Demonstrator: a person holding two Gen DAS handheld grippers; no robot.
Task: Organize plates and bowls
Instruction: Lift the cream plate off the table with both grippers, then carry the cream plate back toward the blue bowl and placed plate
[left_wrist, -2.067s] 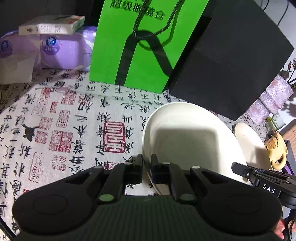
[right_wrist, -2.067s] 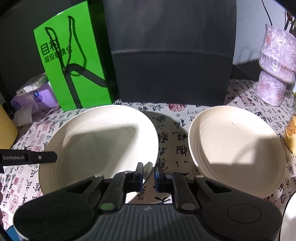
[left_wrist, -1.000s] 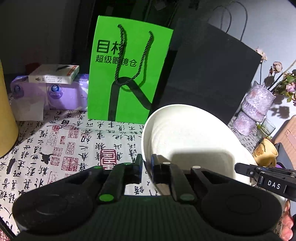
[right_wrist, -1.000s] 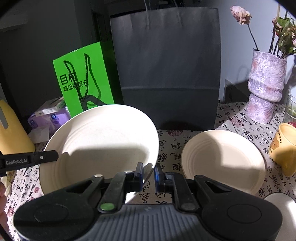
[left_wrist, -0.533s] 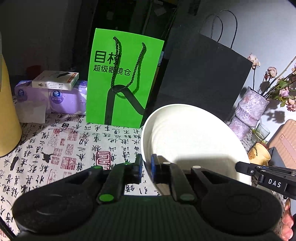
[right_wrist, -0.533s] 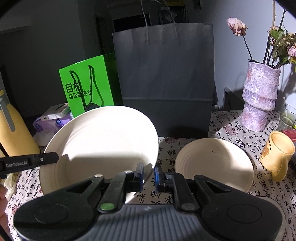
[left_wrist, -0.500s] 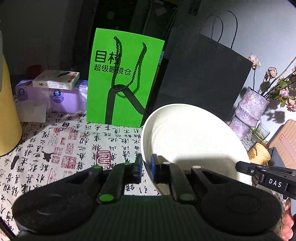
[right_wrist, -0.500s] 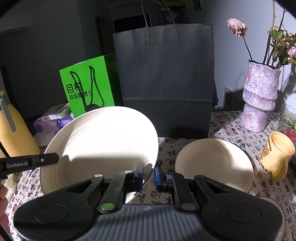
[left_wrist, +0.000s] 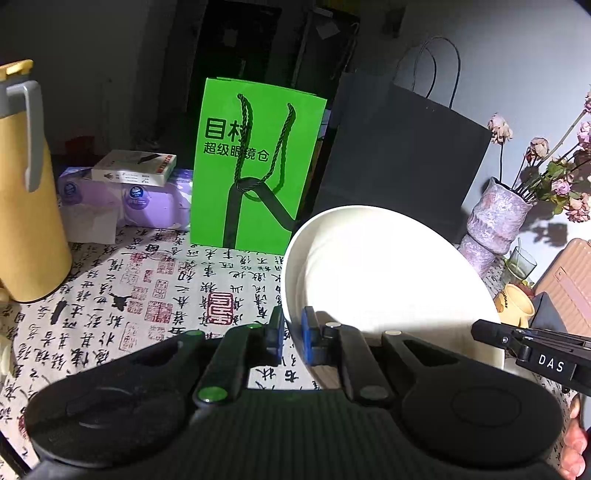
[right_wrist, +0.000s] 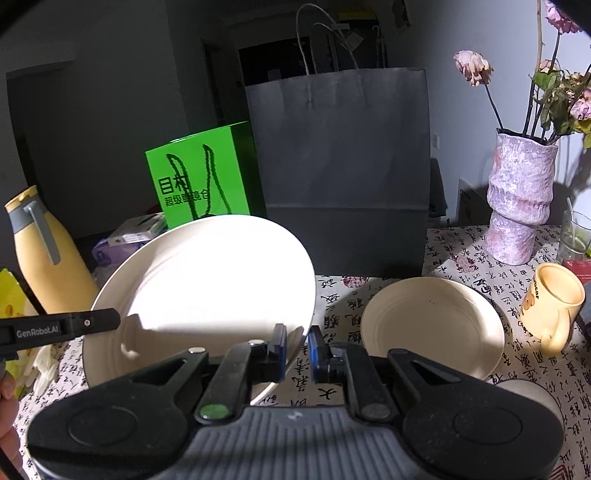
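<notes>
A large cream plate (left_wrist: 380, 273) hangs tilted above the table, held at opposite rims. My left gripper (left_wrist: 293, 325) is shut on its left rim, the blue pads pinching the edge. In the right wrist view the same plate (right_wrist: 207, 284) fills the left half, with my right gripper (right_wrist: 297, 339) shut on its right rim. Each view shows the other gripper's finger tip at the plate's far edge. A second, smaller cream plate (right_wrist: 432, 325) lies flat on the patterned tablecloth (left_wrist: 147, 295), to the right of the held one.
A green paper bag (left_wrist: 255, 177) and a black paper bag (right_wrist: 343, 166) stand at the back. A yellow flask (left_wrist: 26, 206) is at the left, a purple vase (right_wrist: 517, 206), a glass (right_wrist: 576, 236) and a yellow mug (right_wrist: 554, 306) at the right. Tissue packs (left_wrist: 125, 195) lie back left.
Both grippers have risen and drawn back with the large plate between them. The table, the bags and the second plate now look lower and farther off.
</notes>
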